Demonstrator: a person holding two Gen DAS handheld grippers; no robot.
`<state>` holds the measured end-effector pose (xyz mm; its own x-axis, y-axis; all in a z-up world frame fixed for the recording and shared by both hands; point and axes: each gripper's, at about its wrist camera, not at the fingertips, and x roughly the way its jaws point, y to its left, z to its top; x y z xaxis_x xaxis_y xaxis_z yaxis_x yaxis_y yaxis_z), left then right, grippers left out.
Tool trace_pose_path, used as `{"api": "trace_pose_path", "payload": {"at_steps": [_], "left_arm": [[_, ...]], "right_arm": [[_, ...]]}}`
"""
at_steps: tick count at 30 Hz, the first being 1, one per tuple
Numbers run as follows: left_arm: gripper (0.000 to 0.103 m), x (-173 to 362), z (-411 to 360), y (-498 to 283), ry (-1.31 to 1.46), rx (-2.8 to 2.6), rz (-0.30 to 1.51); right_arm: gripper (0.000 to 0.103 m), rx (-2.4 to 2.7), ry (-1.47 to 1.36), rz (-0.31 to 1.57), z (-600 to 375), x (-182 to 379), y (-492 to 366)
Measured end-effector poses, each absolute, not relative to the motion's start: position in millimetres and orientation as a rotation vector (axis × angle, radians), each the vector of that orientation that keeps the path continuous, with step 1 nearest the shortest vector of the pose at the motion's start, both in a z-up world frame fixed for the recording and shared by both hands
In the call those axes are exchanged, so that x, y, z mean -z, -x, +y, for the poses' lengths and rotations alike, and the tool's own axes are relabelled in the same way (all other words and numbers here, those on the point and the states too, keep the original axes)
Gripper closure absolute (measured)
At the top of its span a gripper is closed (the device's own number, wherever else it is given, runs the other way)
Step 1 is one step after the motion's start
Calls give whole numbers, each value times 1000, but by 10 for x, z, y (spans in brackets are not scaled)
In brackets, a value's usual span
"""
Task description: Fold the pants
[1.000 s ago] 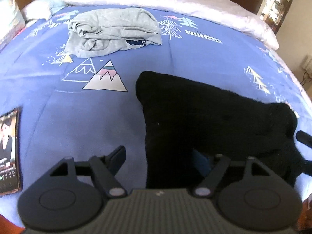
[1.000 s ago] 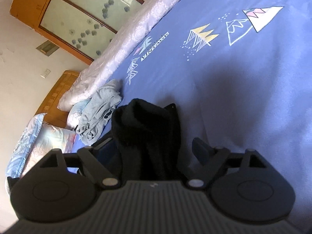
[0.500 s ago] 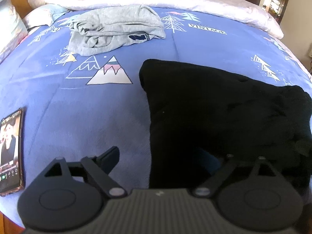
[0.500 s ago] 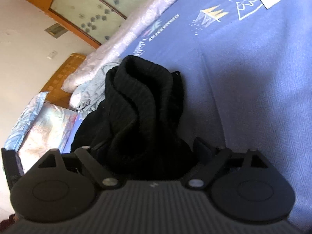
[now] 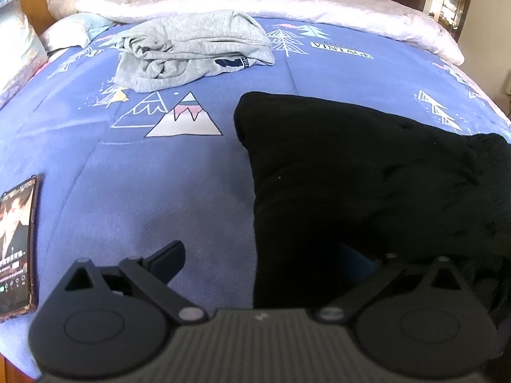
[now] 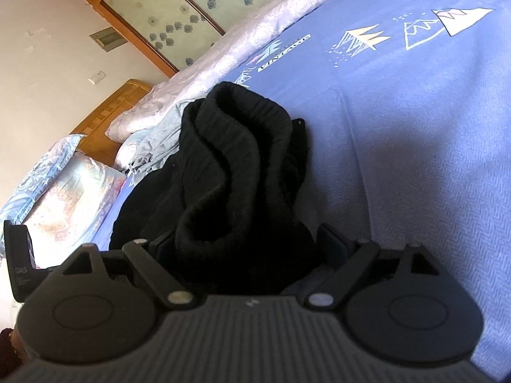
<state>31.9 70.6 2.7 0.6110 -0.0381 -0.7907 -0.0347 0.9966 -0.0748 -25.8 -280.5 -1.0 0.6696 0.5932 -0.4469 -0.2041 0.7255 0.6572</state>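
Black pants (image 5: 351, 172) lie on the blue patterned bedspread (image 5: 134, 198), spread from the middle to the right in the left wrist view. My left gripper (image 5: 265, 255) is open; its left finger (image 5: 169, 255) rests over bare bedspread and its right finger is hidden under the near edge of the pants. In the right wrist view the bunched ribbed waistband of the pants (image 6: 236, 172) stands up between my right gripper's (image 6: 242, 249) fingers, which are open around it.
A crumpled grey garment (image 5: 191, 51) lies at the back left. A phone (image 5: 16, 242) with a lit screen lies at the left edge of the bed. A rolled white quilt (image 5: 255, 0) runs along the back. Pillows (image 6: 64, 191) and a wooden headboard (image 6: 108, 121) are beyond.
The right gripper has pushed the bunched waistband further in over the pants, and the bundle now looms larger. The left gripper has drawn back slightly; its fingers stay open.
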Motion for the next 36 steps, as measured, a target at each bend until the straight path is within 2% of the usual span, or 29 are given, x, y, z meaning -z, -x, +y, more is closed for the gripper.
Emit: {"api": "trace_pose_path", "payload": {"at_steps": [8, 16, 24, 25, 26, 27, 31, 36], "left_arm": [[0, 32, 897, -416, 224, 50, 979], [0, 60, 906, -403, 223, 69, 953], [0, 44, 884, -347, 253, 45, 957], [4, 29, 860, -358, 257, 46, 973], [15, 1, 817, -373, 264, 77, 987], [54, -52, 772, -379, 283, 125, 988], [70, -413, 579, -503, 239, 151, 983], [72, -947, 434, -887, 257, 231, 832]], "right_arm": [[13, -486, -602, 694, -2813, 31, 232], [12, -504, -612, 694, -2845, 46, 194], [13, -510, -668, 797, -2937, -13, 83], [20, -505, -653, 810, -2911, -24, 76], [52, -520, -637, 825, -2851, -35, 63], [62, -552, -647, 852, -2780, -34, 42], [67, -620, -606, 794, -2647, -277, 47], [68, -661, -533, 595, -2737, -839, -154]]}}
